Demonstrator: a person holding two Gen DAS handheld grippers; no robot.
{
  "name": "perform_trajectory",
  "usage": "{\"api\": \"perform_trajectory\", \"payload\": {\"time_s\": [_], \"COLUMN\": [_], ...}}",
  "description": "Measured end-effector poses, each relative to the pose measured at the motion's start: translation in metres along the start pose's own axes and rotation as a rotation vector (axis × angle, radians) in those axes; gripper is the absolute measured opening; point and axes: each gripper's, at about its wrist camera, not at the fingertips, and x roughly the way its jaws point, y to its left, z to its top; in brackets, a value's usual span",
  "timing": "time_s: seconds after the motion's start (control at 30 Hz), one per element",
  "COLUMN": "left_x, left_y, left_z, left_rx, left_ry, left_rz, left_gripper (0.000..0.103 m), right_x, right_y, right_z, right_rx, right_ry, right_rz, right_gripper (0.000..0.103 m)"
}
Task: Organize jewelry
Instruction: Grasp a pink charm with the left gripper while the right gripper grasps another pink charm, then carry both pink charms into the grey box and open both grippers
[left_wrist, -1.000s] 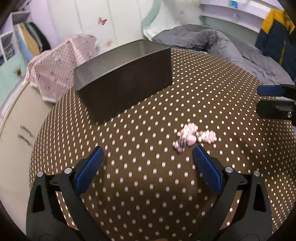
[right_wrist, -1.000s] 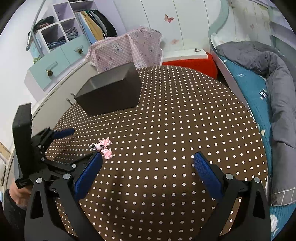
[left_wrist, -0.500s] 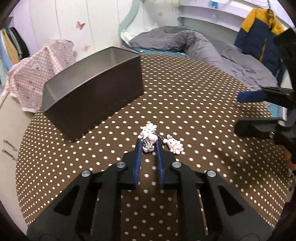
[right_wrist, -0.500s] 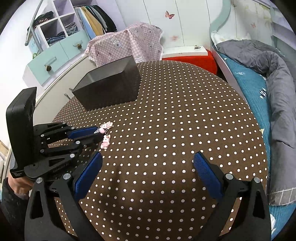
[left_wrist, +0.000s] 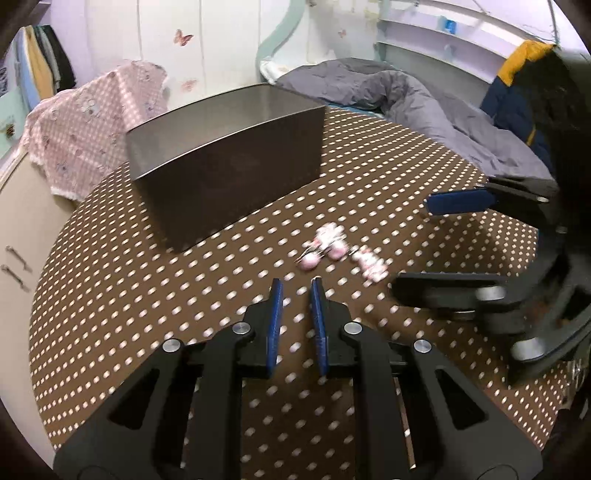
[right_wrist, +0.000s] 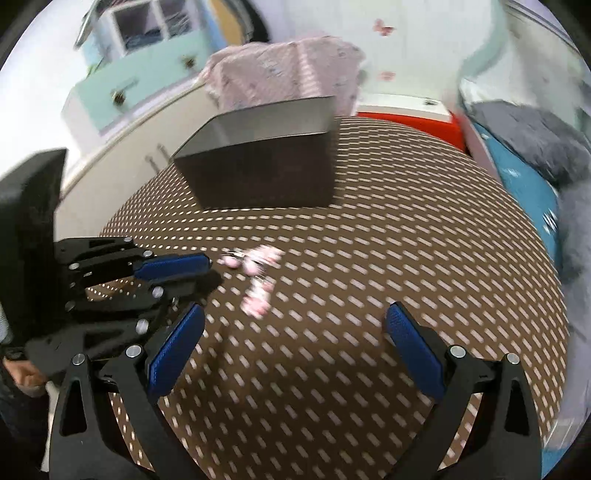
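A cluster of pink jewelry charms (left_wrist: 334, 253) lies on the brown polka-dot table (left_wrist: 184, 295), blurred by motion; it also shows in the right wrist view (right_wrist: 255, 273). A dark open box (left_wrist: 225, 155) stands behind it, and the right wrist view shows it too (right_wrist: 262, 162). My left gripper (left_wrist: 296, 288) is nearly shut and holds nothing, just short of the charms. My right gripper (right_wrist: 291, 321) is open wide, above the table just near of the charms.
A pink checked cloth (left_wrist: 92, 125) hangs off a cabinet behind the box. A grey duvet (left_wrist: 406, 103) lies on the bed at the right. A red stool (right_wrist: 406, 118) stands beyond the table.
My left gripper had closed on the charms; now it stands back from them, empty, with its jaws slightly parted. The charms lie on the table. My right gripper has moved in closer.
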Motion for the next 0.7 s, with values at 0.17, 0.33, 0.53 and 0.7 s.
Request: {"api": "perform_trajectory", "payload": {"time_s": [0.17,0.33,0.53,0.7], "left_x": [0.0,0.004,0.027,0.026], "left_y": [0.006,-0.008,-0.021,-0.02], "left_z": [0.002,0.014,0.027,0.028], "left_rx": [-0.019,0.013,0.064,0.041], "left_ry": [-0.003,-0.035,0.01,0.01], "left_rz": [0.018,-0.008,-0.028,-0.069], "left_gripper": [0.038,0.068,0.066,0.012], "right_x": [0.011,-0.013,-0.026,-0.031], "right_y": [0.011,-0.018,-0.031,-0.029], "right_z": [0.001,-0.019,-0.032,-0.037], "right_rx": [-0.11,-0.051,-0.013,0.002], "right_ry": [0.005,-0.009,-0.022,-0.032], "right_rz": [-0.101,-0.09,-0.089,-0.077], "right_gripper": [0.034,0.014,0.014,0.014]}}
